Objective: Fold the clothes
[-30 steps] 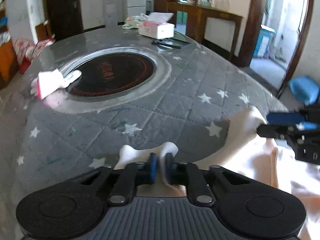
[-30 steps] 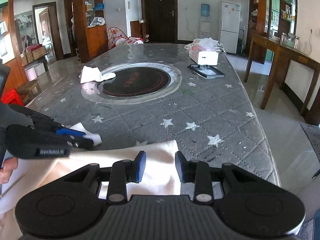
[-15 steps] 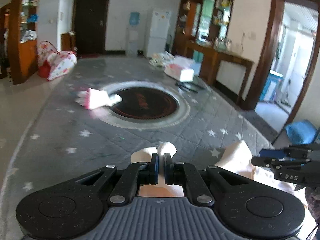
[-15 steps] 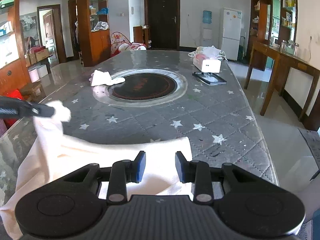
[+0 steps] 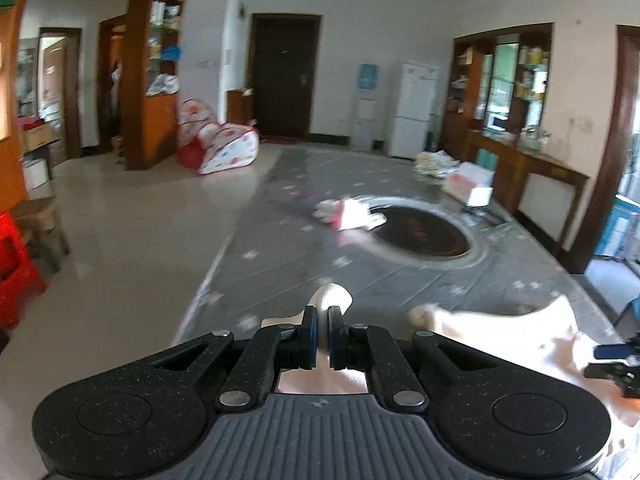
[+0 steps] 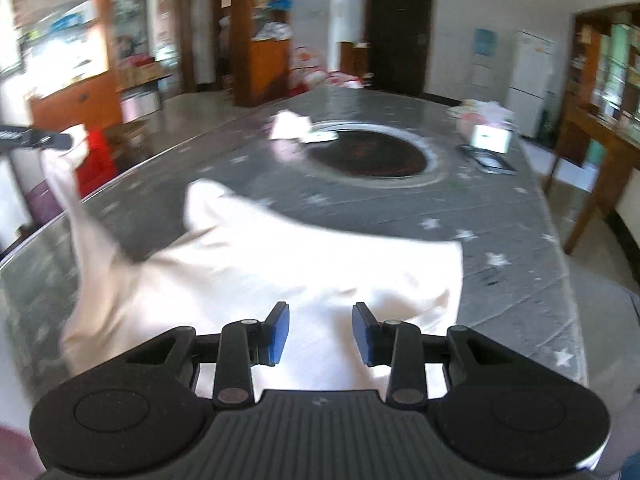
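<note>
Fold clothes, lifting step. My left gripper has its jaws pinched narrow on a corner of the cream garment, raised clear of the star-quilted table cover; the cloth trails from that corner down to the near part of the table. My right gripper hangs over the near cloth with jaws wide, holding nothing. To do this well, I judge I should take a matching corner with the right, keep both corners level, and draw the cloth taut before laying it flat, well short of the dark round inset and the small folded cloth at its far left
</note>
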Available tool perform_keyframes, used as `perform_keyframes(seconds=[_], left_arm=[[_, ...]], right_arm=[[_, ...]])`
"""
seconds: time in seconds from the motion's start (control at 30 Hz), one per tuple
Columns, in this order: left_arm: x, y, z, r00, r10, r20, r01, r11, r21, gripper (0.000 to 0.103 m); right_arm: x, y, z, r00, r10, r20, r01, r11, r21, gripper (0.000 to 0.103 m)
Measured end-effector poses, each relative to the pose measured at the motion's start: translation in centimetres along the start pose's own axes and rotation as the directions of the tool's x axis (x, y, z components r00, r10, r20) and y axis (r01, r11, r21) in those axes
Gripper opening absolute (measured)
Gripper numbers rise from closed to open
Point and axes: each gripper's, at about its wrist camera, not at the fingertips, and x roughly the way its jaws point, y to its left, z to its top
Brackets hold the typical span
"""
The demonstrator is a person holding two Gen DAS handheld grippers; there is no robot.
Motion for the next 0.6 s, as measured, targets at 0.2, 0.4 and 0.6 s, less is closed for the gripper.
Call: perform_keyframes(seconds=[0.2, 0.4, 0.6], left_arm=[[-0.4, 2.4, -2.0, 0.996, 0.077, -0.038, -0.078, 0.997, -0.021, 0.006], [0.7, 4.6, -3.6, 0.983, 0.155, -0.103, -0.159, 0.987, -0.038, 0.006], [1.7, 5.6, -3.9, 0.972, 0.161, -0.172, -0.17, 0.985, -0.041, 0.011]], right_arm=[[-1.0, 3.6, -2.2, 0.992, 0.108, -0.071, -0.115, 0.987, -0.111, 0.036], [-1.0, 5.7, -4.1, 0.972, 0.175, -0.155, -0.2, 0.967, -0.16, 0.035], [-2.0, 4.3, -3.0, 0.974, 0.186, -0.13, -0.203, 0.97, -0.137, 0.035]])
